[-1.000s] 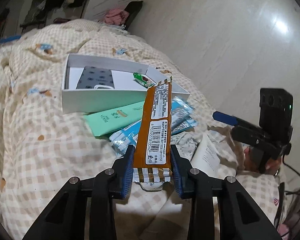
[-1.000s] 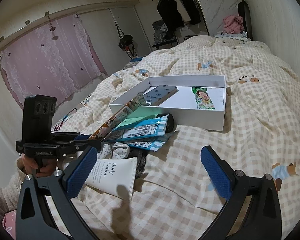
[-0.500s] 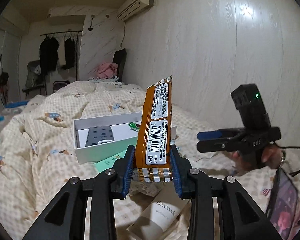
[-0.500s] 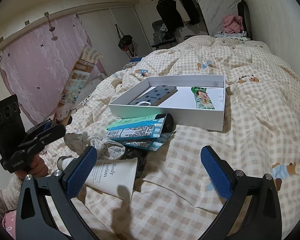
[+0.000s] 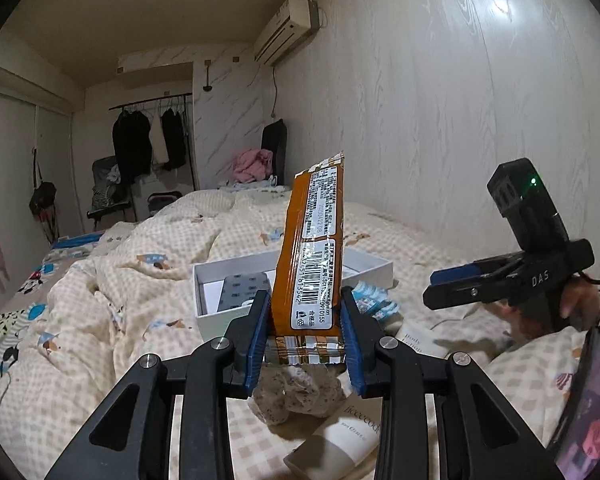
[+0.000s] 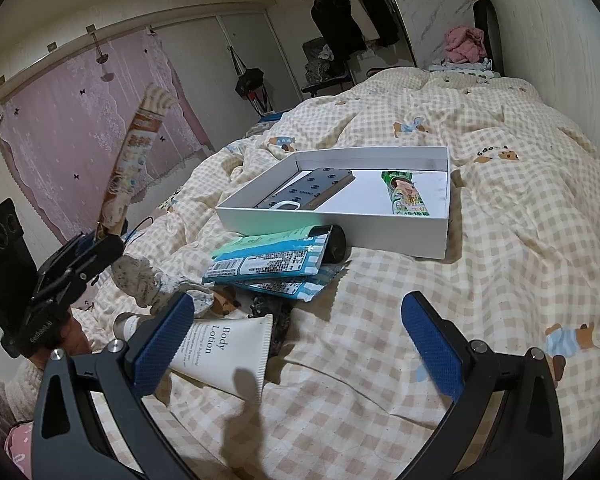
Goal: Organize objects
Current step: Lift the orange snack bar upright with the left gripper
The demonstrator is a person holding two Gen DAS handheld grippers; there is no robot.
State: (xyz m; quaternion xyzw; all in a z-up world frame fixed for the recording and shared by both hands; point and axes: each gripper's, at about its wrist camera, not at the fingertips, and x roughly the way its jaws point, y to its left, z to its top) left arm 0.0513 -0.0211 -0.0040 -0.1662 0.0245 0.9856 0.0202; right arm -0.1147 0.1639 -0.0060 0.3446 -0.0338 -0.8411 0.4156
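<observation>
Left wrist view: I am seeing the left gripper point(image 5: 305, 330) clamping an orange snack packet point(image 5: 312, 256) by its striped end, barcode label facing me, above the bed point(image 5: 120, 280). The right gripper point(image 5: 456, 284) is showing "DAS".

Right wrist view: the right gripper point(image 6: 296, 332) is hanging wide open and empty over a tube point(image 6: 224, 350) reading "Body Lotion", near the white box point(image 6: 340, 228).

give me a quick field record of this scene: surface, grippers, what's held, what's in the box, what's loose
surface: checked quilt on a bed
left gripper: shut on orange snack packet, held upright above the bed
right gripper: open, empty
white box: holds patterned phone case and green snack packet
loose by the box: blue packets, body lotion tube, speckled socks
</observation>
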